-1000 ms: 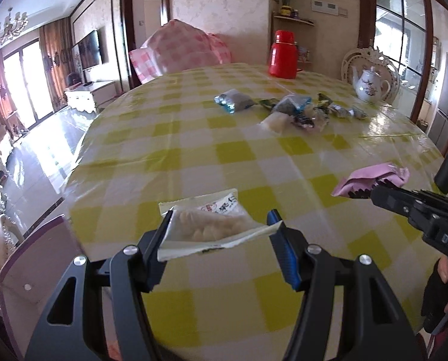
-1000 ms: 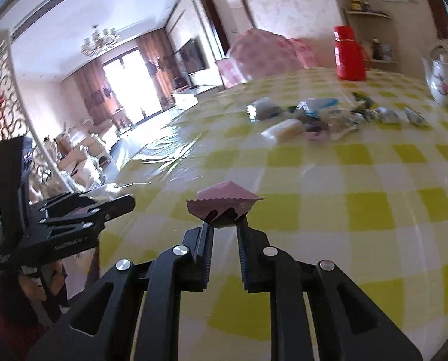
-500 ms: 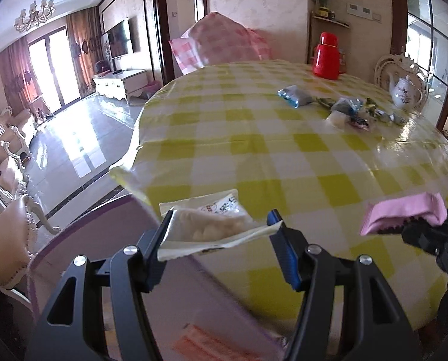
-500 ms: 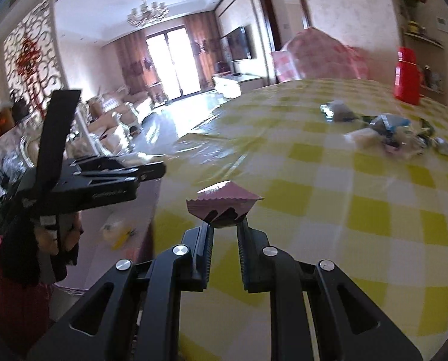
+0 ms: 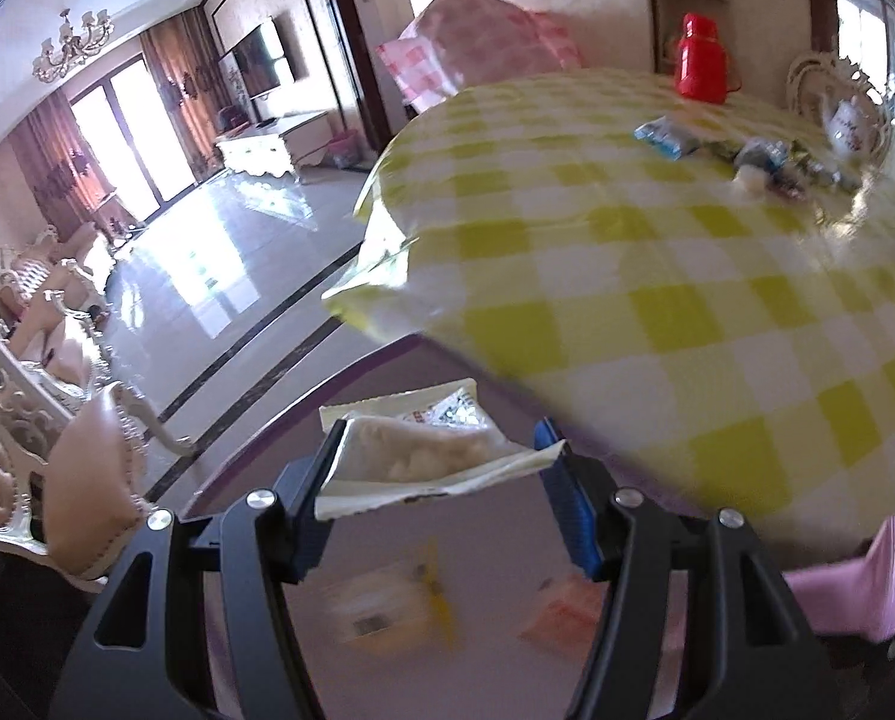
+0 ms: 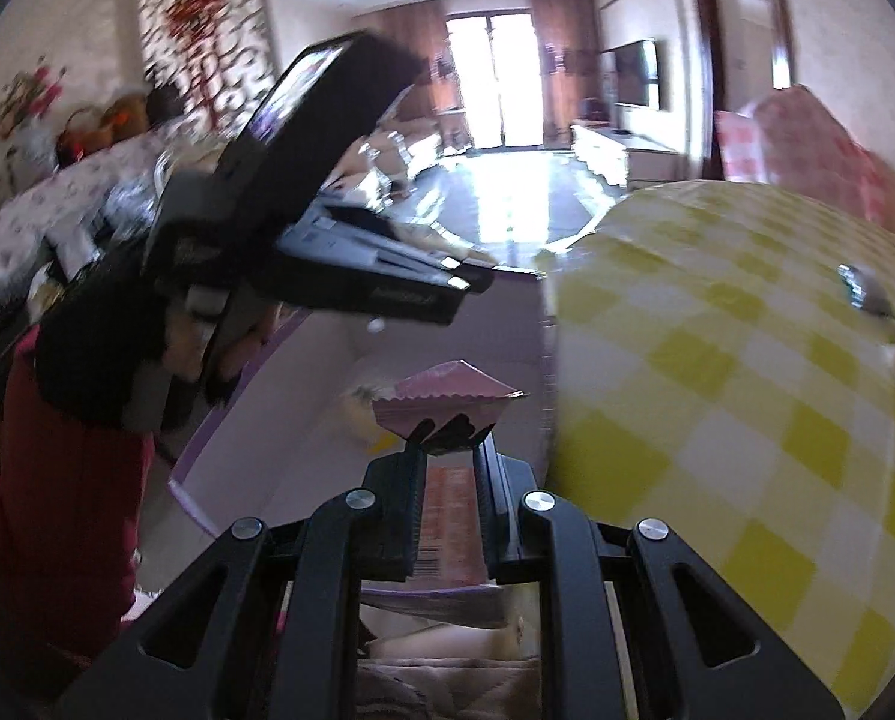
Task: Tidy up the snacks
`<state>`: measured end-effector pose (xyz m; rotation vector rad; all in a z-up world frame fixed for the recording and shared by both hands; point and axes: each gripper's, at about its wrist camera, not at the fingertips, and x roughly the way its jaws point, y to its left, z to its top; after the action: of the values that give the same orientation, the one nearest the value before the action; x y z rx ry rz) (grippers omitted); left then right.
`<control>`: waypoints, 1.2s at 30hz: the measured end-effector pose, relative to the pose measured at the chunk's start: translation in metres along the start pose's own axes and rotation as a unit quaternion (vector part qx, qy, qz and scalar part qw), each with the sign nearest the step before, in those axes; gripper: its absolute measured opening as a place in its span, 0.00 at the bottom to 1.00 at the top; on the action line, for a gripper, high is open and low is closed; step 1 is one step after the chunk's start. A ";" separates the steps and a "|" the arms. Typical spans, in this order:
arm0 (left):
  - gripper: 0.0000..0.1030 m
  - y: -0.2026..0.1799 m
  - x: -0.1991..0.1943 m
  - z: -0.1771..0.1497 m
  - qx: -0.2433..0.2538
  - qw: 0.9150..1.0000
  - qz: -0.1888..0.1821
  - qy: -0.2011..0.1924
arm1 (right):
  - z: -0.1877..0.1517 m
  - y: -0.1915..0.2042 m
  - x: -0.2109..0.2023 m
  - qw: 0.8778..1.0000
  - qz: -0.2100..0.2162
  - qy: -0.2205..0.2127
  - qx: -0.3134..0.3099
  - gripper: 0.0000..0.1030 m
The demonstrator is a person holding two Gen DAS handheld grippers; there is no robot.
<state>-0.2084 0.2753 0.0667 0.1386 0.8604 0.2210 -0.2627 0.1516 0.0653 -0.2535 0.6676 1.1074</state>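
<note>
My left gripper is shut on a clear snack packet with white pieces inside, and holds it over a purple-rimmed bin beside the table edge. My right gripper is shut on a pink snack packet over the same bin. The pink packet also shows at the lower right of the left wrist view. In the right wrist view the left gripper hangs to the upper left. Inside the bin lie an orange packet and a yellowish packet, both blurred.
The table with its yellow check cloth lies to the right. At its far side are a pile of several snacks, a blue packet, a red thermos and a teapot. A padded chair stands on the left.
Both grippers have swung left off the tabletop and now hang over the purple bin, each still carrying its packet. The snack pile has drifted to the far right of both views.
</note>
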 end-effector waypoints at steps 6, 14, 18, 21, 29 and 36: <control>0.91 0.026 0.001 -0.004 -0.033 0.995 0.088 0.015 | 0.001 0.005 -0.001 1.000 0.019 -0.020 0.009 0.40; 0.97 0.025 -0.018 0.009 -0.109 0.990 0.083 -0.044 | -0.009 -0.070 -0.038 0.992 -0.048 -0.050 0.105 0.57; 0.98 -0.002 -0.025 0.022 -0.134 0.988 -0.006 -0.071 | -0.031 -0.116 -0.067 0.979 -0.101 -0.060 0.167 0.62; 0.98 -0.039 -0.024 0.036 -0.125 0.987 -0.073 -0.065 | -0.047 -0.157 -0.093 0.961 -0.151 -0.076 0.220 0.69; 0.98 -0.160 -0.004 0.116 -0.084 0.980 -0.174 -0.057 | -0.109 -0.251 -0.153 0.896 -0.238 -0.091 0.364 0.77; 0.98 -0.234 0.082 0.182 -0.124 0.977 -0.168 -0.052 | -0.142 -0.278 -0.184 0.870 -0.234 -0.114 0.418 0.78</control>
<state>0.0144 0.0631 0.0749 -0.2259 0.7314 0.0028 -0.1192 -0.1795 0.0303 0.4444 0.7611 0.3042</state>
